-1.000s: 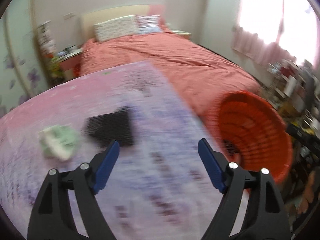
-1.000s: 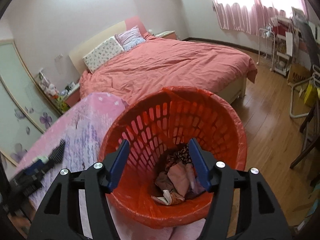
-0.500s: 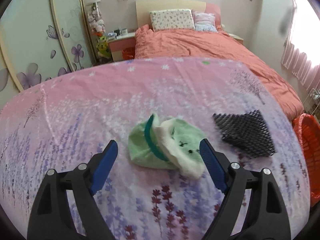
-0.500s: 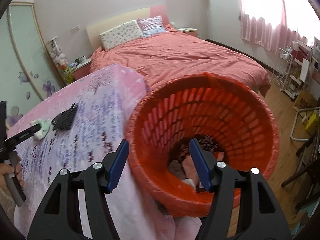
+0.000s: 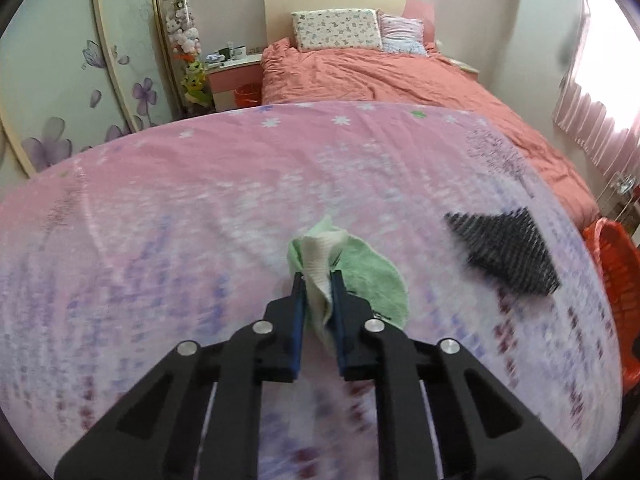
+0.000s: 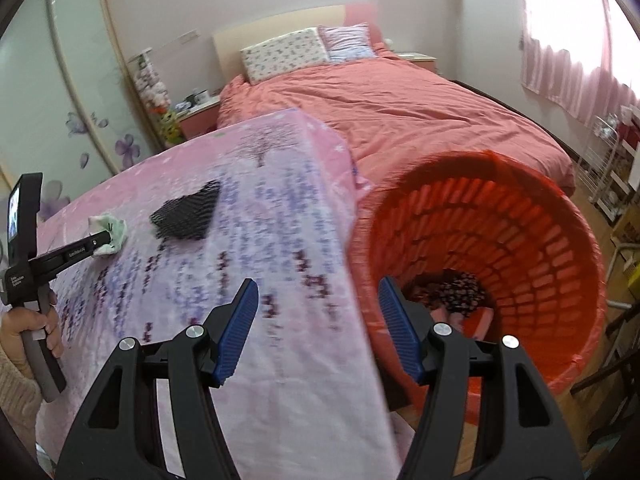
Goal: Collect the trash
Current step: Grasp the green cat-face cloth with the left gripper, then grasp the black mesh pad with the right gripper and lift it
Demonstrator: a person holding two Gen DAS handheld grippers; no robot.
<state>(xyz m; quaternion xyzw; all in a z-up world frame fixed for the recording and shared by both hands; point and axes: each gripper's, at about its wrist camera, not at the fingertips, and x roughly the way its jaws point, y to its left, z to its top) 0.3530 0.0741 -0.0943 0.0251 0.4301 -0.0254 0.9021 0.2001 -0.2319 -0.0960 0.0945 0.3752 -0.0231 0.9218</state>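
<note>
Both left fingers (image 5: 298,304) pinch the green cloth (image 5: 360,276) between them.

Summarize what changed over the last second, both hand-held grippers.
The left hand-held gripper swung from the basket side to the green cloth and shut on its folded edge; it was wide open before. The right hand-held gripper drifted from over the basket toward the table edge, open and empty throughout. The black mesh piece and the basket's contents stayed put.
</note>
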